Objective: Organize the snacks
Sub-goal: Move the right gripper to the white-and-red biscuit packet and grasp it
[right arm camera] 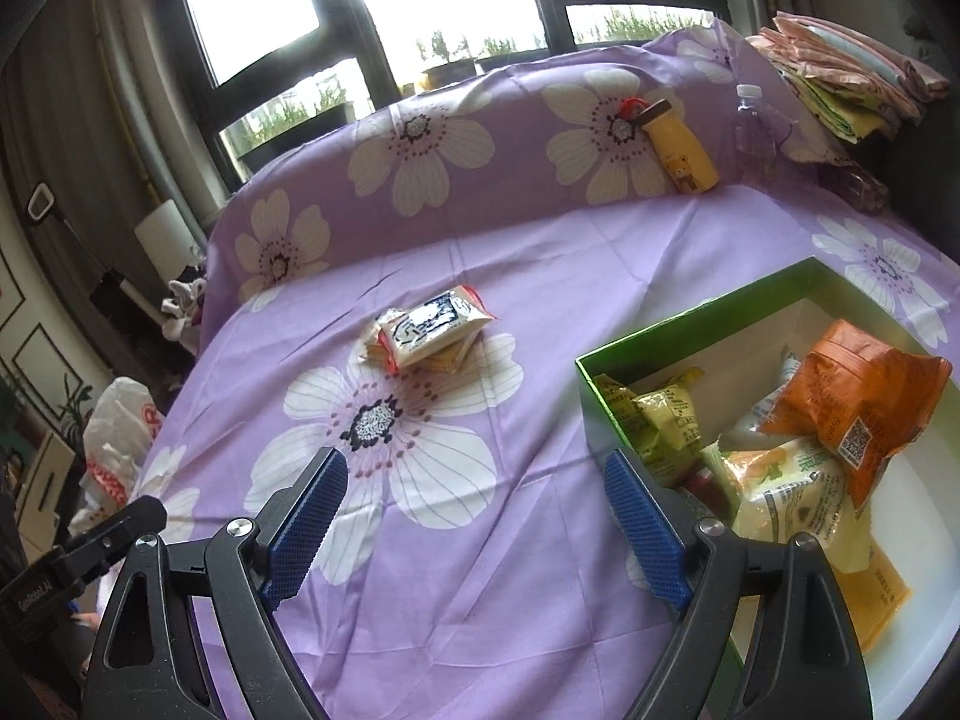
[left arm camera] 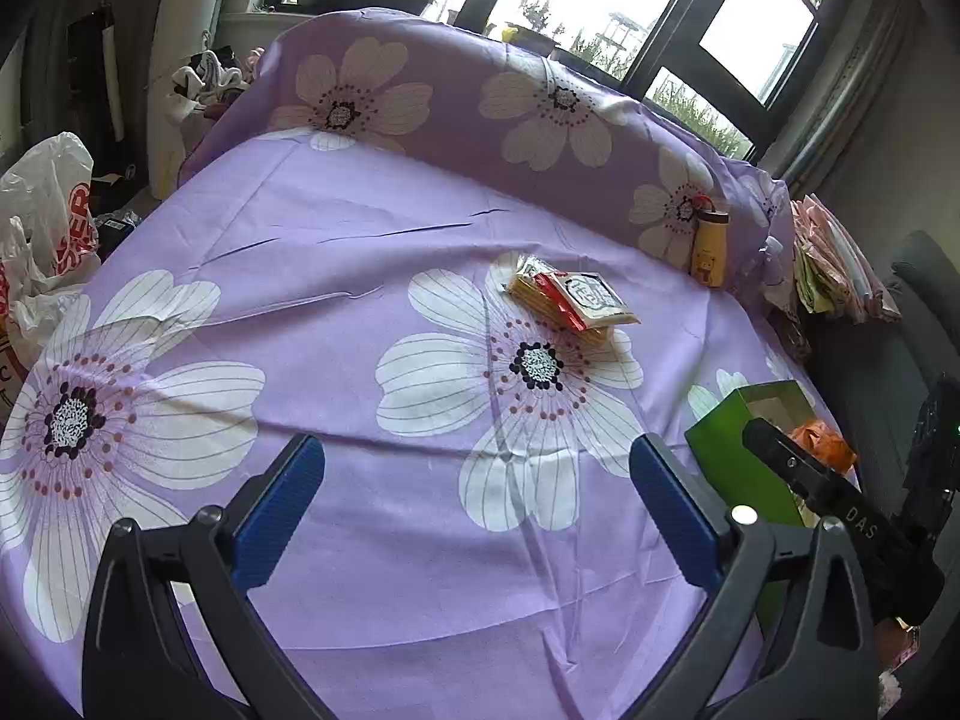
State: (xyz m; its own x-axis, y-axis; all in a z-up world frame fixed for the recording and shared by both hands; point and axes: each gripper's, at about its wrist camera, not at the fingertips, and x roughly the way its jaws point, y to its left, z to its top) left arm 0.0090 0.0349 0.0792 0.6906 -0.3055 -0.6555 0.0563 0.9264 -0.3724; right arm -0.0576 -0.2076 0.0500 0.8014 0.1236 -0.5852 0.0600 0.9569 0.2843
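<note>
Snacks (right arm camera: 780,444) fill the green box (right arm camera: 690,312) — both grippers' fingers (right arm camera: 306,516) spread, empty.

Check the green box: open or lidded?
Open. The green box has no lid on; its white inside and snack packets such as the orange packet show from above.

Black tool (left arm camera: 477,504) frames, blue ribbed pads (right arm camera: 309,525)

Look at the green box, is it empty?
No, the green box already holds several snack packets, including an orange bag and a yellow-green packet.
</note>
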